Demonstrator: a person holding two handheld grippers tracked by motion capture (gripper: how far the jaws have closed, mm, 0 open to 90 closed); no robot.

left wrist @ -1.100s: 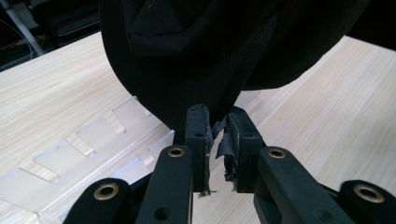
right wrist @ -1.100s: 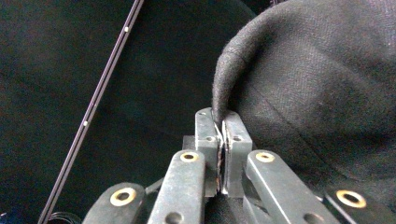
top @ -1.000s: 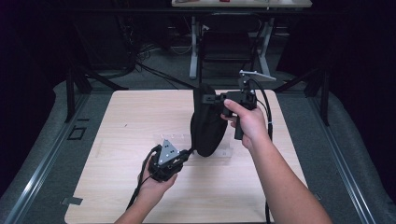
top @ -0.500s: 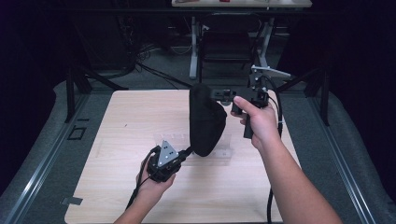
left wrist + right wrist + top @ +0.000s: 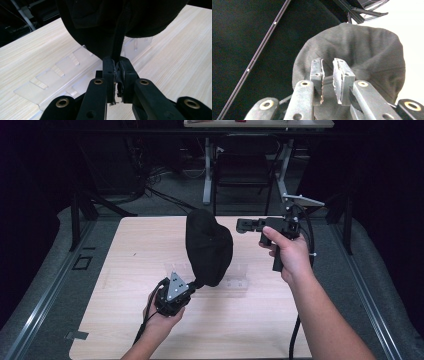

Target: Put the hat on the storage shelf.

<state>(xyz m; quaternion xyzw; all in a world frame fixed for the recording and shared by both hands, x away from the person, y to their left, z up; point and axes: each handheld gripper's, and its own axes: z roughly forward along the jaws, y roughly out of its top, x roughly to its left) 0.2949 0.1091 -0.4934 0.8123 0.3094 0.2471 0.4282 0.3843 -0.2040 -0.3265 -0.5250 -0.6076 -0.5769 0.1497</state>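
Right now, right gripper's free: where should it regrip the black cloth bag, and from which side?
Probably the top edge of the black cloth bag, coming in level from the right gripper's own side. The left gripper is shut on the bag's bottom edge, so the bag stands upright above the table. The right gripper's jaws have just been opening, with nothing between them.

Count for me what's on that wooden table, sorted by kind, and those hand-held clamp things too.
Black fabric item, cap-like: 1
Clear plastic slotted rack lying flat: 1
Hand-held grippers: 2, the left gripper with its fingers shut on the fabric's edge, the right gripper open beside it
Total: 4
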